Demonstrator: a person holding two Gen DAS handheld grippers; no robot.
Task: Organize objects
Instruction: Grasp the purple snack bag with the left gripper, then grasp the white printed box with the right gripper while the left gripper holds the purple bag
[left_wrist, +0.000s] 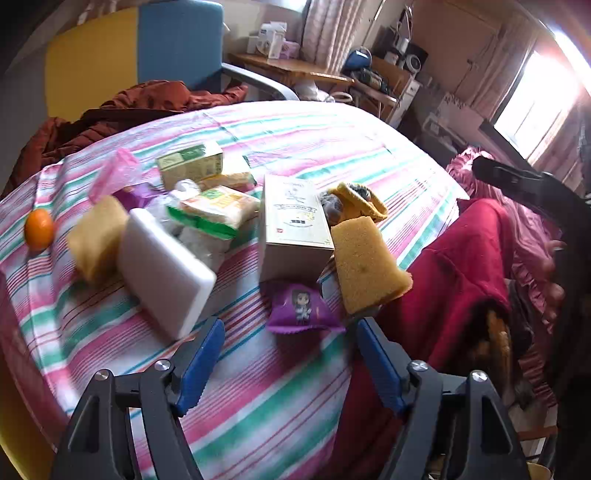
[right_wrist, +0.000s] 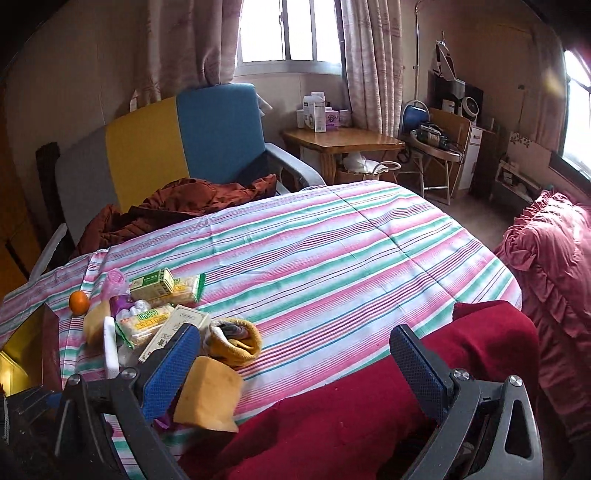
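Both grippers — left gripper (left_wrist: 288, 354), right gripper (right_wrist: 295, 373) — hover with jaws spread and empty over the clutter at the bed's (right_wrist: 332, 240) lower left; take the near sponge (left_wrist: 365, 266) squarely — not by a corner.

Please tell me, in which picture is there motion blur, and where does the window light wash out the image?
Left wrist view: motion blur smears the white foam block and orange; the window at upper right is blown out white. Right wrist view: sharper overall; glare only at the right-edge window. Both views bend straight lines, fisheye style.
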